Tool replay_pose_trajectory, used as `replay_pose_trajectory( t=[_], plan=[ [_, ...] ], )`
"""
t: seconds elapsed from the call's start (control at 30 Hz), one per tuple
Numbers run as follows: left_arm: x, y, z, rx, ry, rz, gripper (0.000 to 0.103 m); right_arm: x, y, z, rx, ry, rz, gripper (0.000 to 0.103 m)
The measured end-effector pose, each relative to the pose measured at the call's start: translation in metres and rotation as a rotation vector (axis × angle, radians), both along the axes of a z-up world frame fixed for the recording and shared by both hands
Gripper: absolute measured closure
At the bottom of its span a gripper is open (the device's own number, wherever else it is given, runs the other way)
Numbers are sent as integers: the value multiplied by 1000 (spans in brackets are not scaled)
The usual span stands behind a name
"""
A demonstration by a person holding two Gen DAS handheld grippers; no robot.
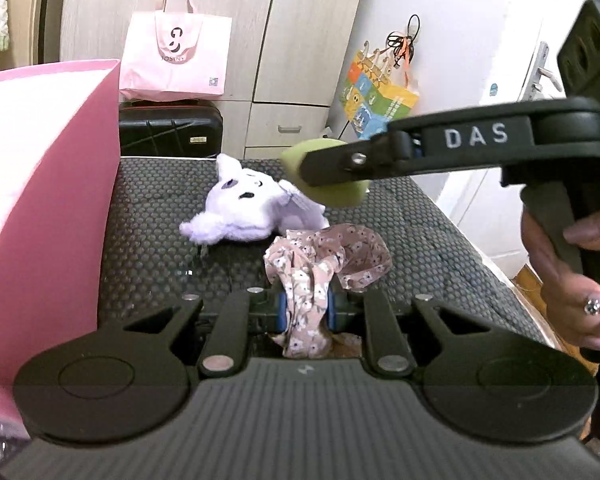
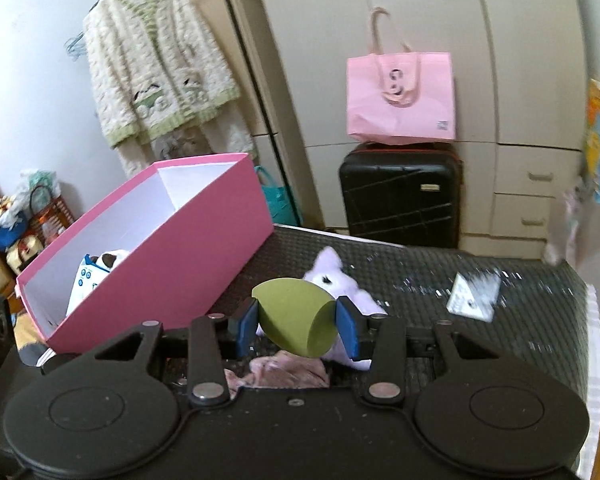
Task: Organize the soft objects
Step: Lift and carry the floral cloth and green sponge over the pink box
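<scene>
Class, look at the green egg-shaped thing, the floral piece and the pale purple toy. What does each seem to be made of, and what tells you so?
Green egg-shaped thing: probably foam sponge, matte and smooth, with a flat cut face.
Floral piece: thin printed fabric, seemingly a scrunchie; it bunches and droops from the left gripper.
Pale purple toy: plush, with a fuzzy pile.

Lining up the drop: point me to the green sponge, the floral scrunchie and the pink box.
green sponge [image 2: 296, 320]: right wrist view, middle of its body.
floral scrunchie [image 1: 324, 256]: left wrist view, gathered fabric ahead of the pads.
pink box [image 2: 204, 240]: right wrist view, outer side wall.
</scene>
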State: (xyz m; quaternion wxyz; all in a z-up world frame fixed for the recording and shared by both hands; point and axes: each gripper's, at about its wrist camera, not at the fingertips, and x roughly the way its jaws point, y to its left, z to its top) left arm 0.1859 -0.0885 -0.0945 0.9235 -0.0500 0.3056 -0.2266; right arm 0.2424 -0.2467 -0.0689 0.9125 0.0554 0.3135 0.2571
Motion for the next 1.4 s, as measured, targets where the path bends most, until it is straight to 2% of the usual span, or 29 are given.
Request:
replay_pose_trajectory(
  t=[0.27,0.5,0.6,0.7,0.9,1.0,1.17,1.4],
  plan=[
    [-34,12,7,-24,-9,-41,86,-45,-10,-7,-25,-16,-118,55],
    [-70,32,15,-38,-27,-70,86,-98,5,-11,-105,-22,-195,55],
    [-85,42,19,-25,-39,-70,86,-114,7,-15,-104,-9,-219,55],
    [-96,56,19,-41,-8,-82,86,-130,11,-18,-105,3,-225,55],
    [-107,85,15,-53,65,-74,86,-161,21,-23,-97,23,-194,55],
    [-112,103,21,-57,89,-65,86,-171,25,-21,-53,40,-153,55],
    [-118,130,40,-34,71,-44,86,-184,37,-7,4,24,-58,55],
    [-127,162,67,5,37,-15,86,-187,70,10,-23,-28,93,55]
  ],
)
